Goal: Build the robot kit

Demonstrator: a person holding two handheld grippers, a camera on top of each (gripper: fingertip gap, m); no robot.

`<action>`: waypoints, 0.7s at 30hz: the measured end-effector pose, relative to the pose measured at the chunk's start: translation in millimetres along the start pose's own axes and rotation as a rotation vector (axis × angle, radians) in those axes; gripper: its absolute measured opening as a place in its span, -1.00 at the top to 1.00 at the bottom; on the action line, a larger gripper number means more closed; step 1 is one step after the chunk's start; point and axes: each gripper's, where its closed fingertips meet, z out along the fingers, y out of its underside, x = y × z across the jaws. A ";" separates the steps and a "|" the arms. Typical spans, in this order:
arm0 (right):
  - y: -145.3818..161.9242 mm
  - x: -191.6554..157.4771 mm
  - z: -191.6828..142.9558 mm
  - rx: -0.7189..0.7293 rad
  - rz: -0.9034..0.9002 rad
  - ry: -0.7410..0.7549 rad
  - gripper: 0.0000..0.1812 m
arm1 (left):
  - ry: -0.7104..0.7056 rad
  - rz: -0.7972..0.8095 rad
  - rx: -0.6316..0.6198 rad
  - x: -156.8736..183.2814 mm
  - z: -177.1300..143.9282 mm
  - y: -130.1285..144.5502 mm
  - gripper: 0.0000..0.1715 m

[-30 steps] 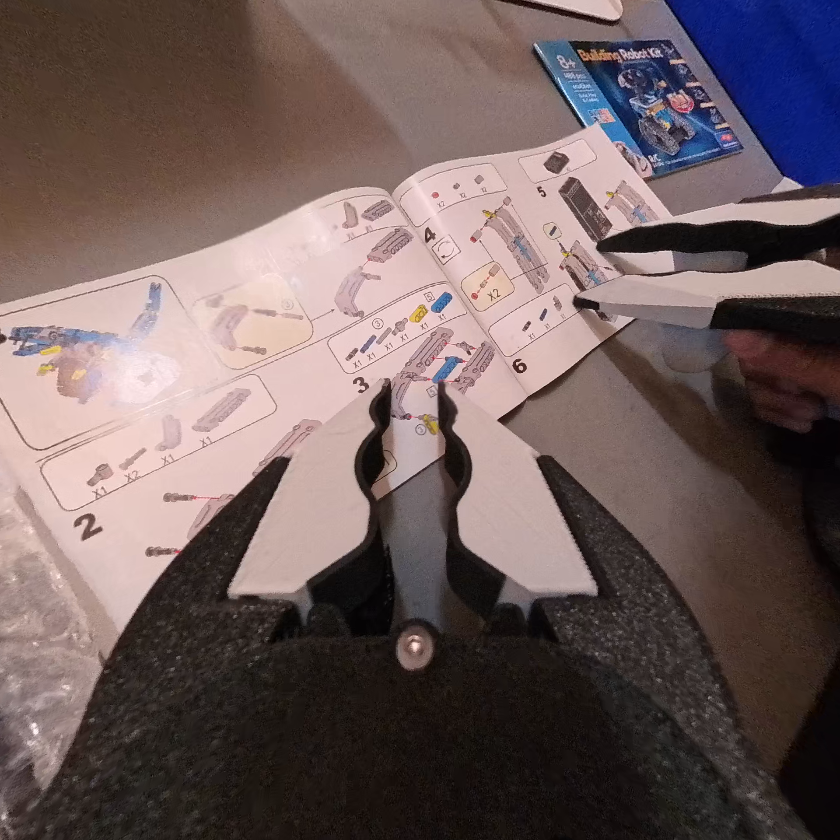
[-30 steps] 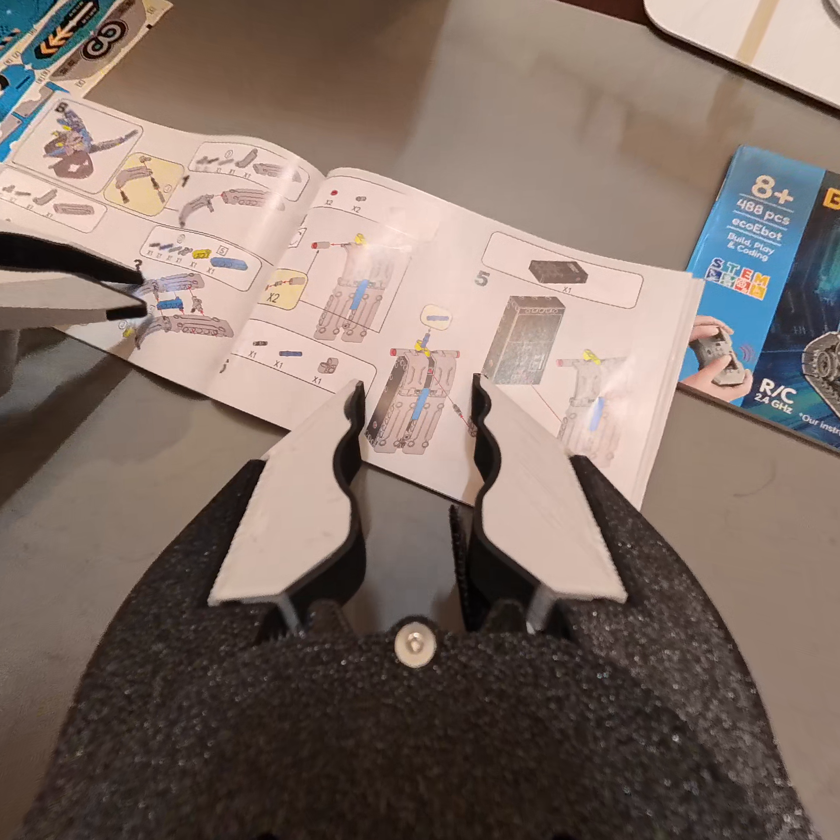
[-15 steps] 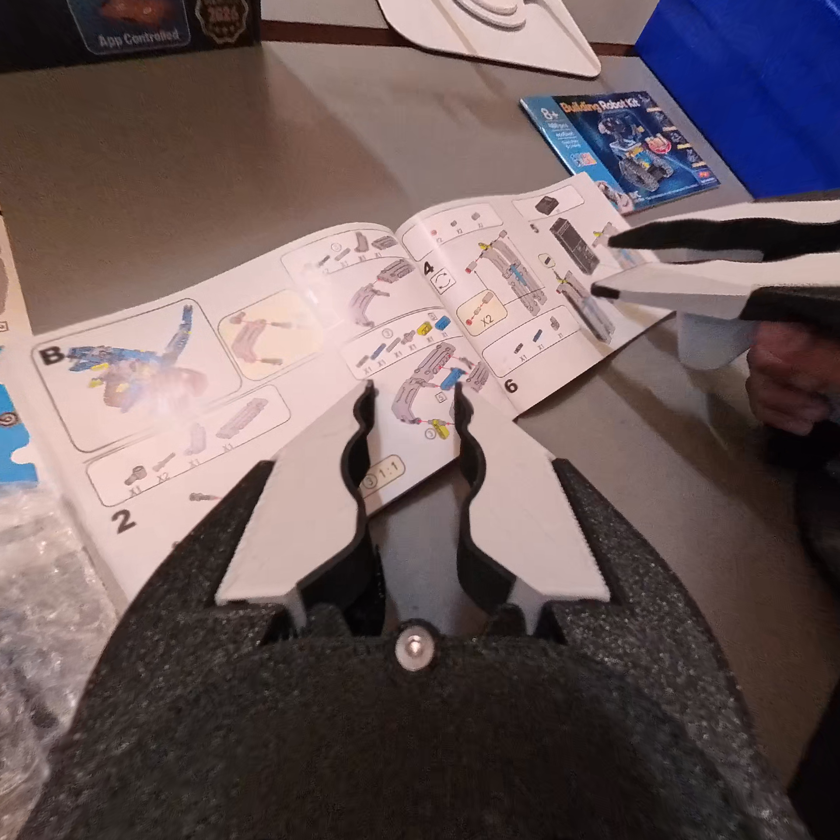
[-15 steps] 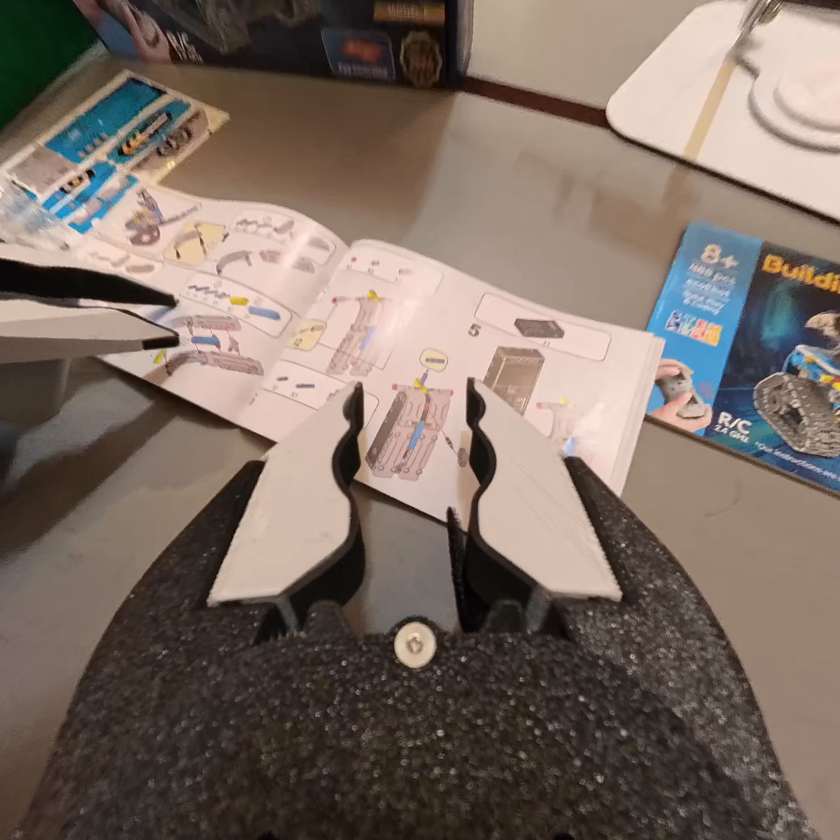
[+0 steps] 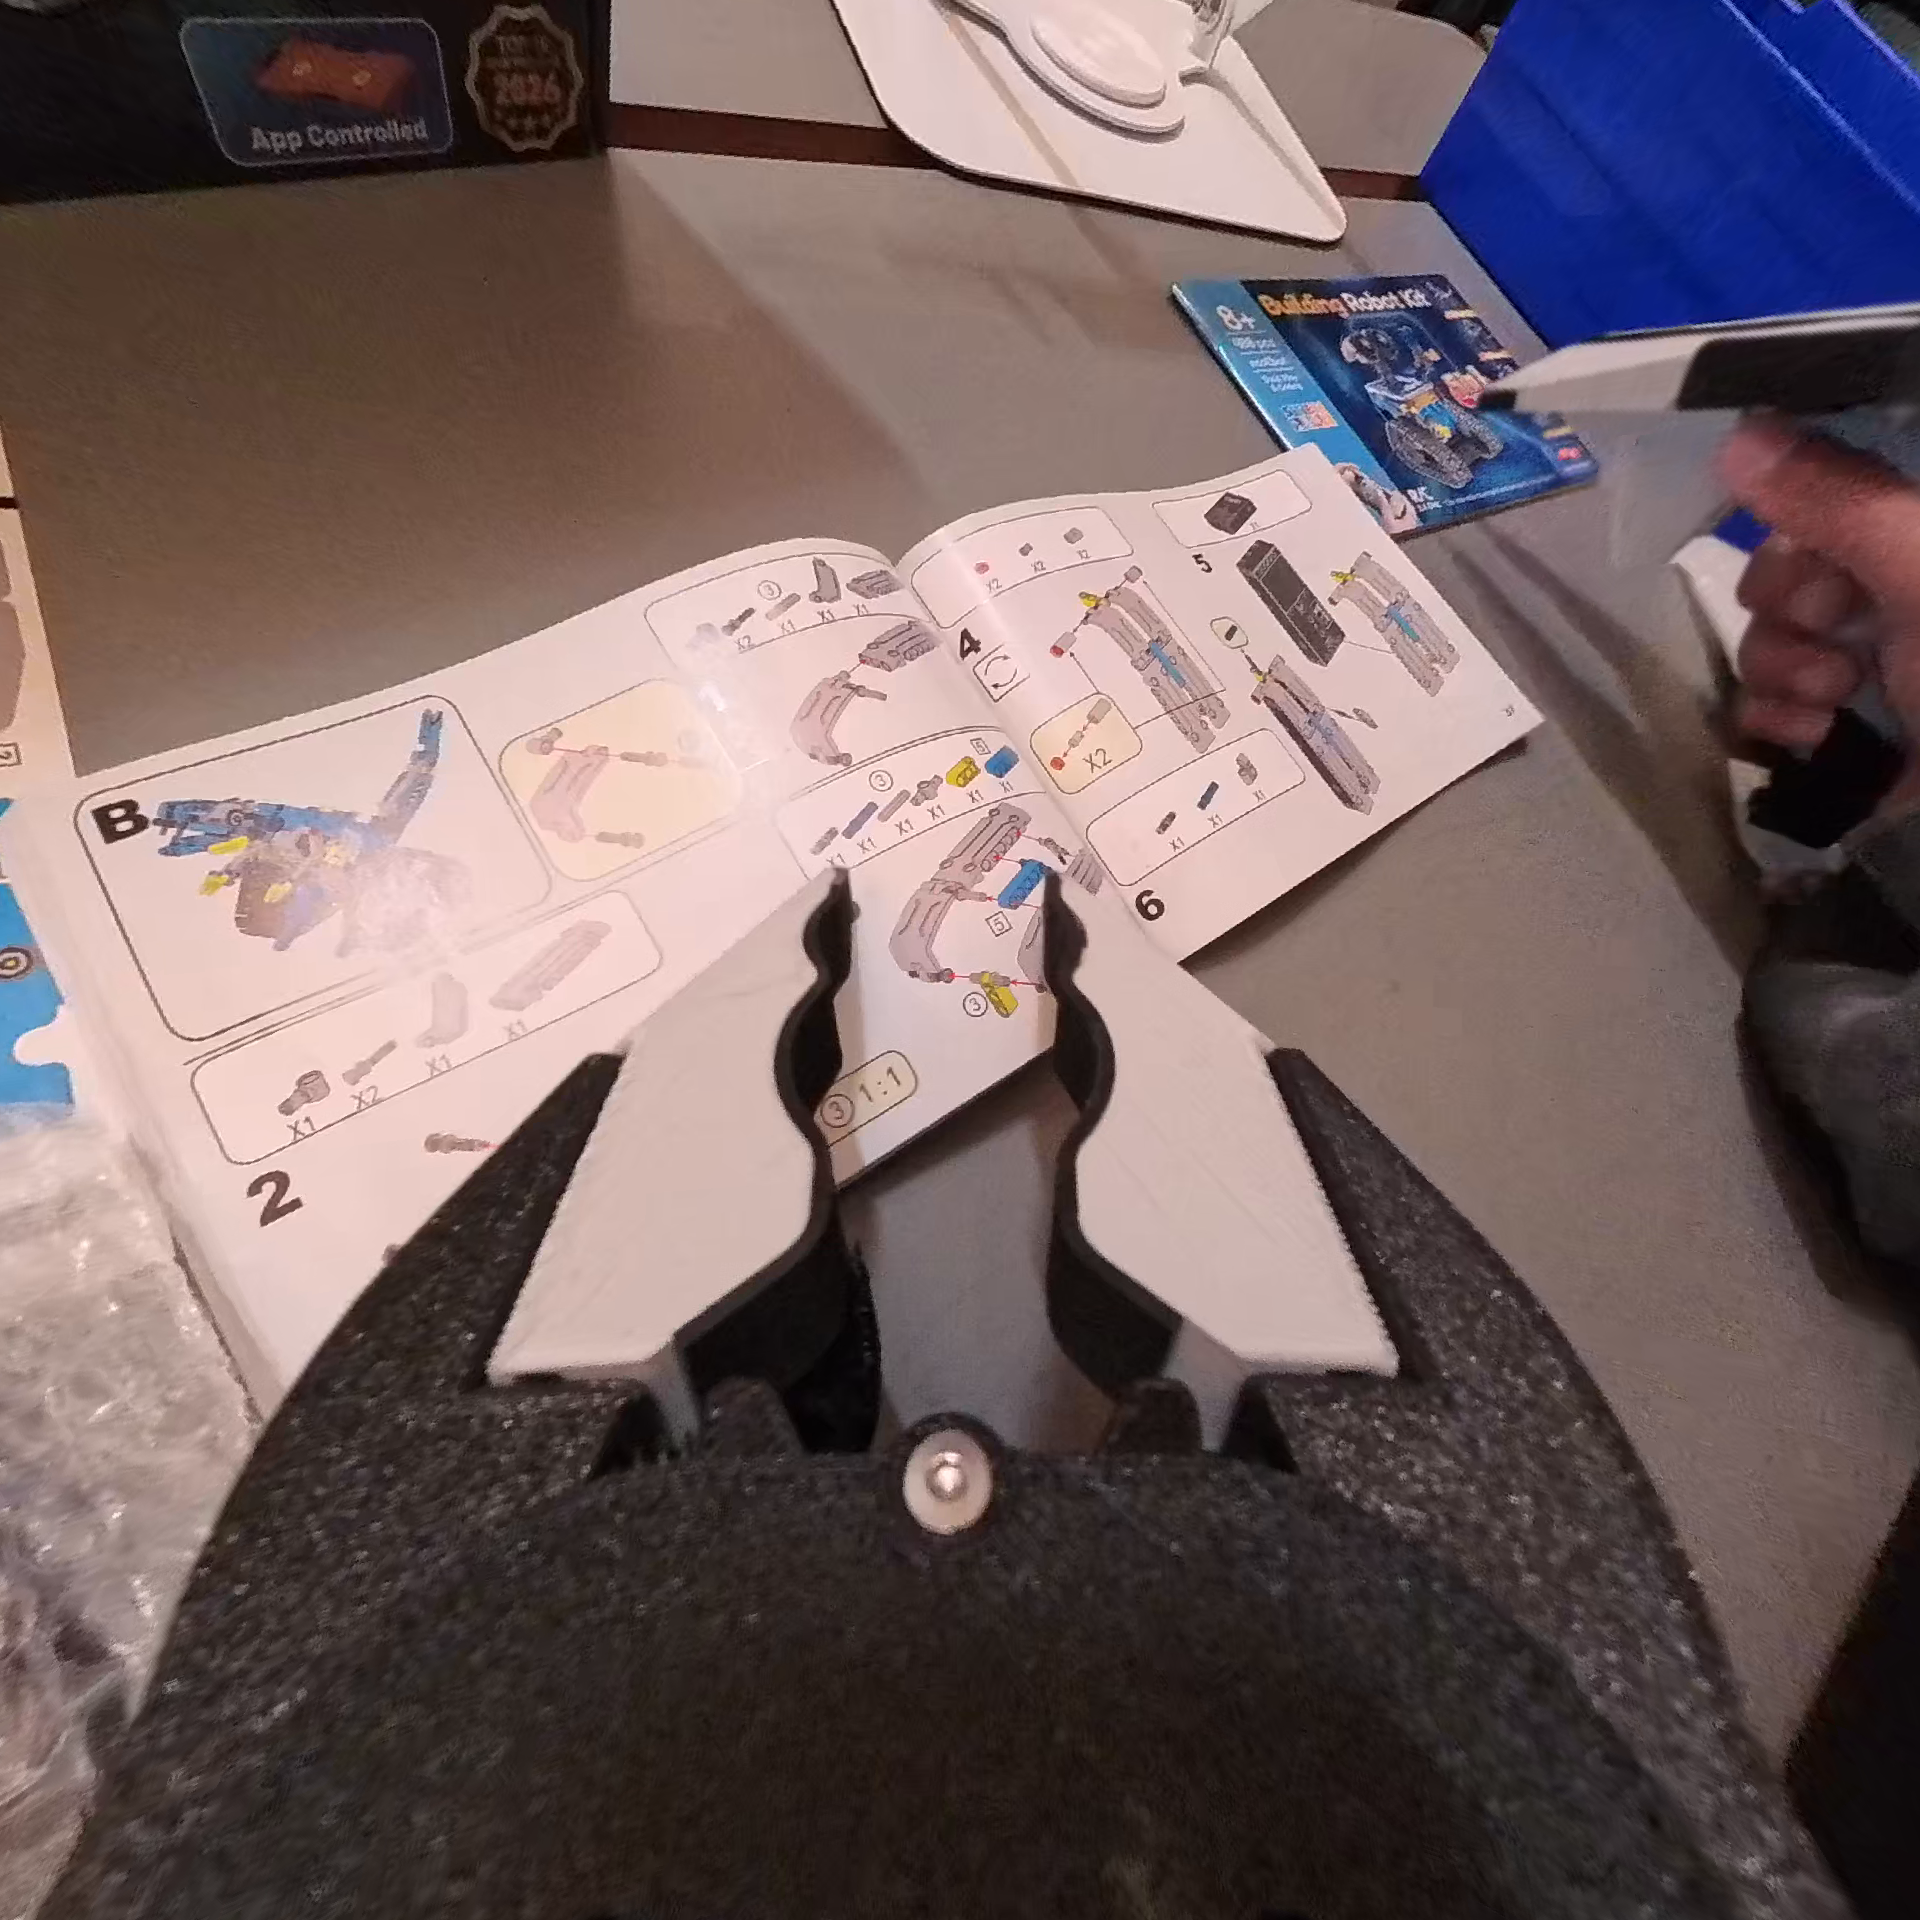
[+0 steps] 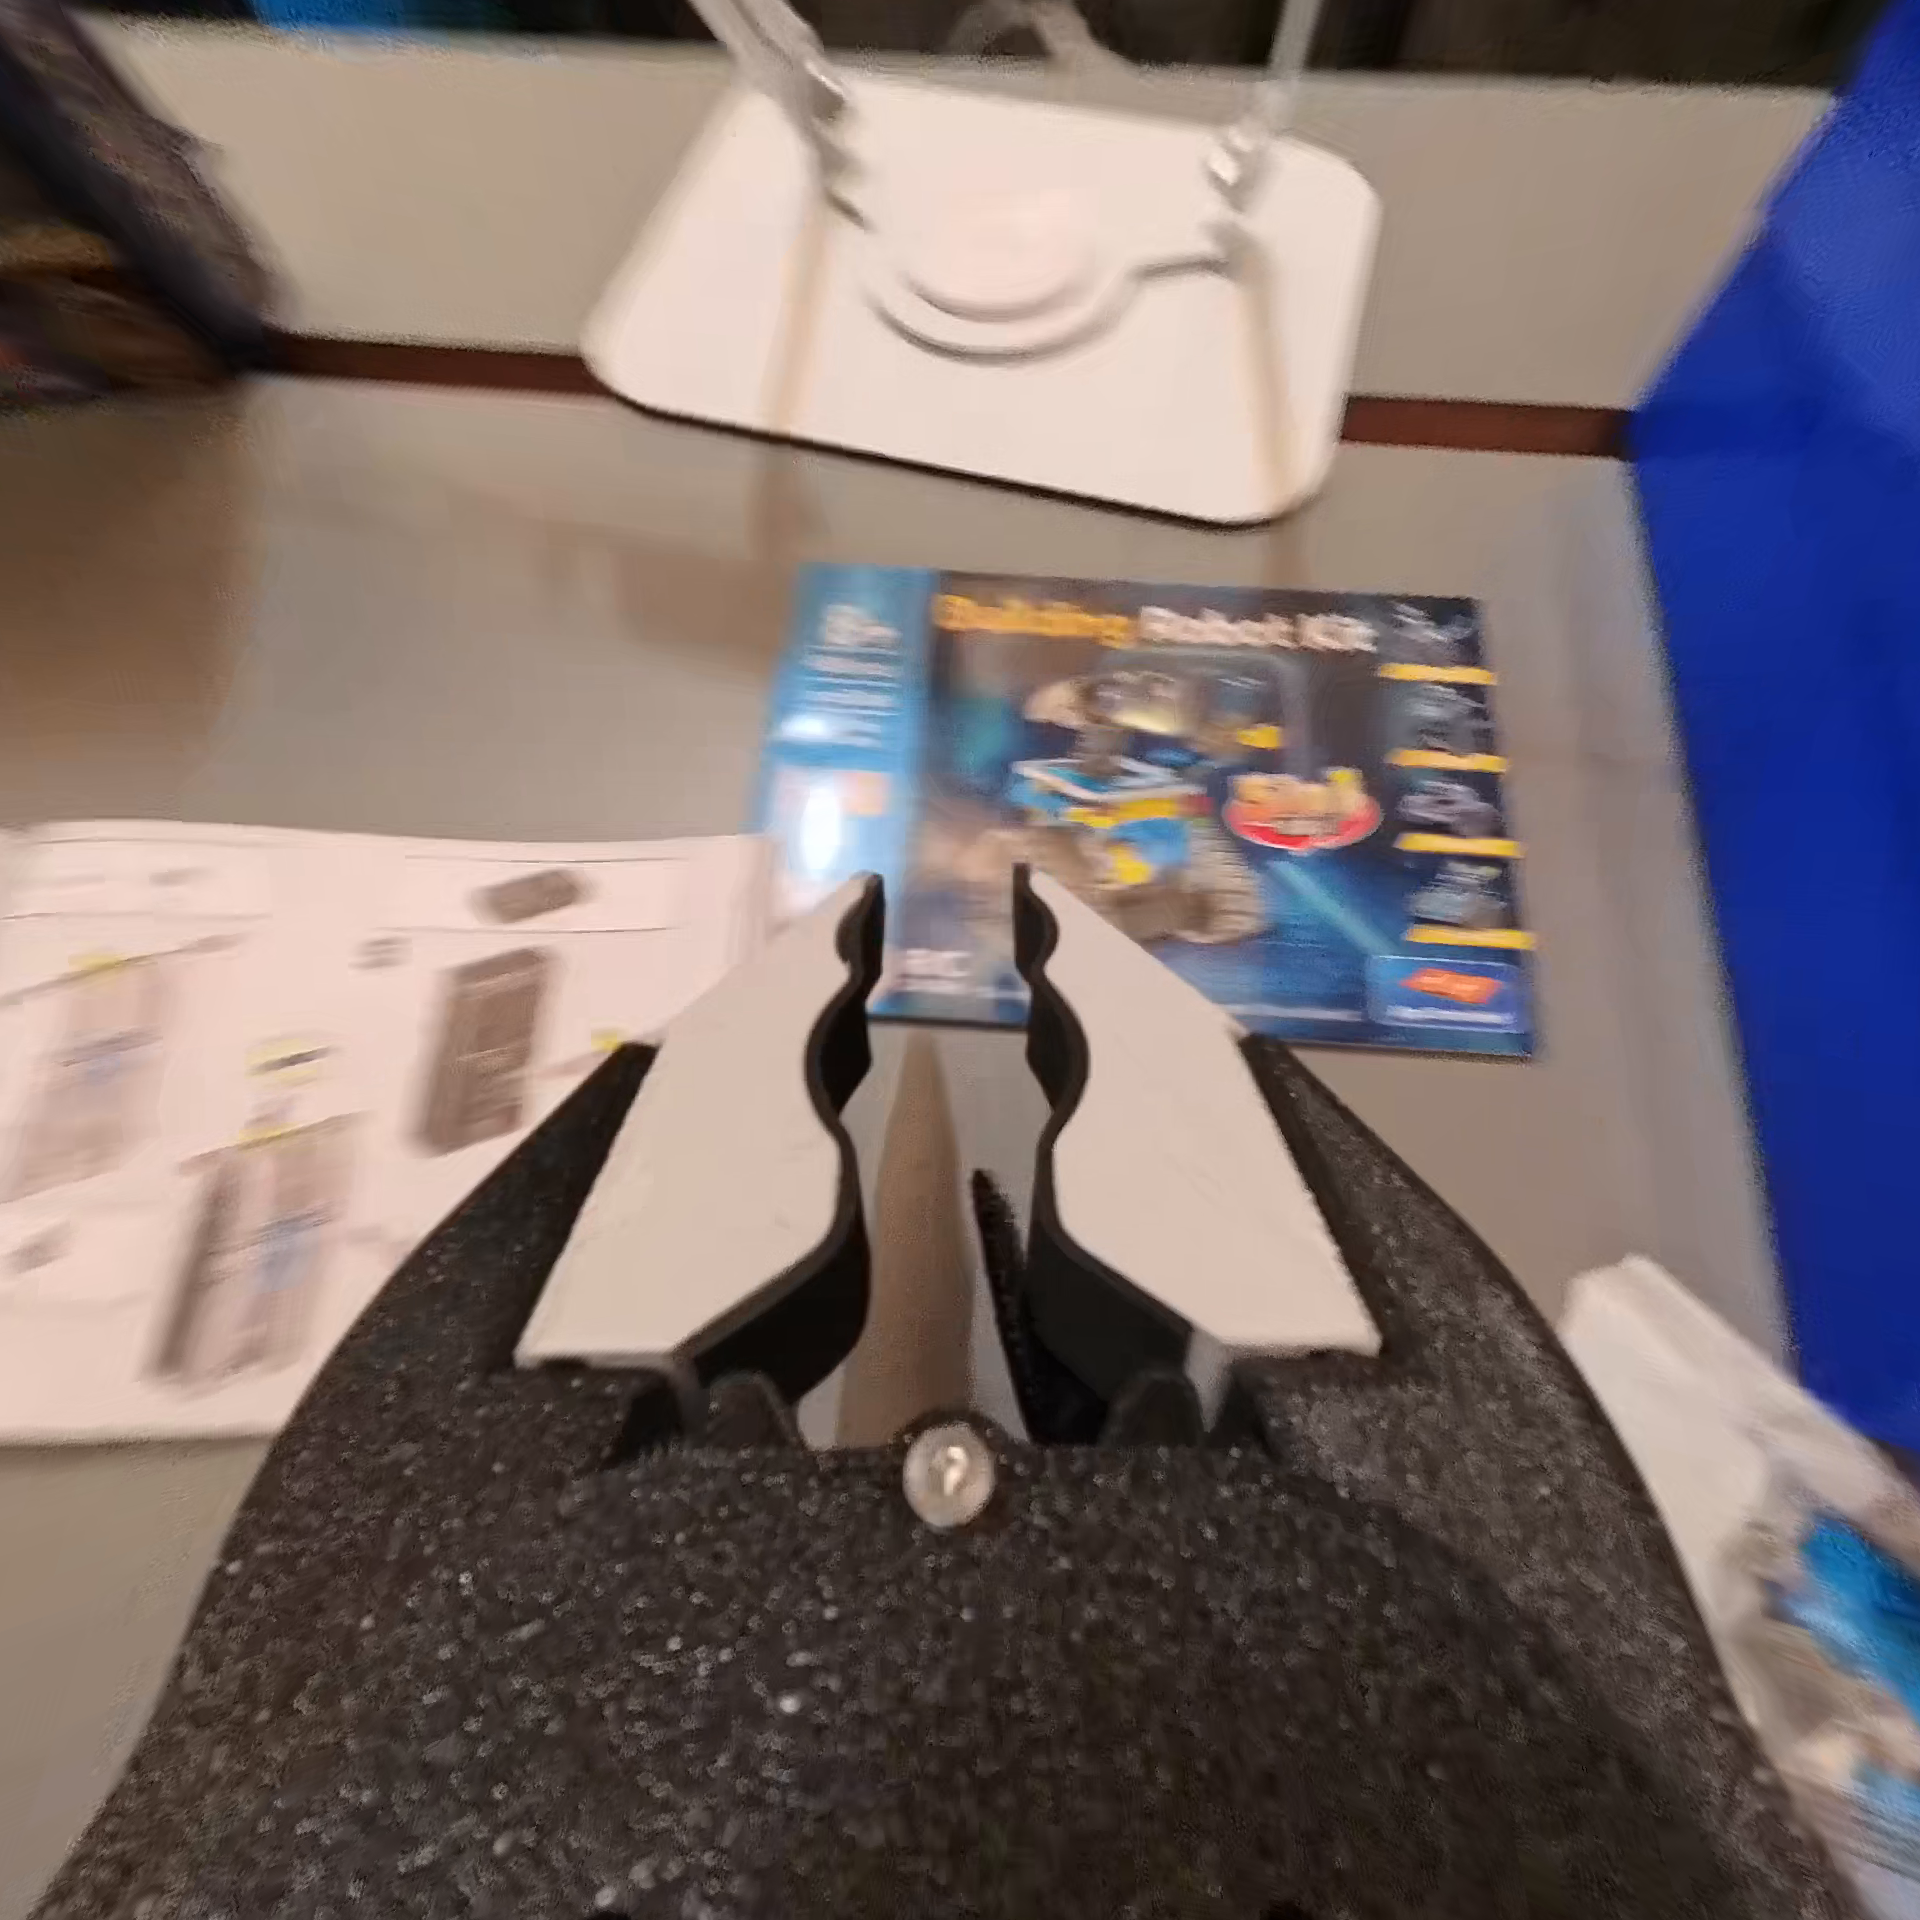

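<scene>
Grey desk (image 5: 520, 416), wide and mostly bare. Blue bin (image 6: 1808, 727) at the right edge. White stand base (image 6: 987, 301) at the far side. Open manual (image 5: 727, 790) lying flat, mid-desk. Blue booklet (image 6: 1143, 800) just beyond its right page. Left tongs (image 5: 945, 883) over the manual's near edge, jaws parted, holding nothing. Right tongs (image 6: 948, 883) above the booklet's near edge, jaws slightly parted, empty. Clear bag (image 5: 83, 1351) at left.
</scene>
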 end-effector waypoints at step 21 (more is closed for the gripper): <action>4.9 55.0 48.4 -0.133 0.027 0.285 1.00 | 0.012 0.017 -0.011 7.4 -3.1 1.9 0.58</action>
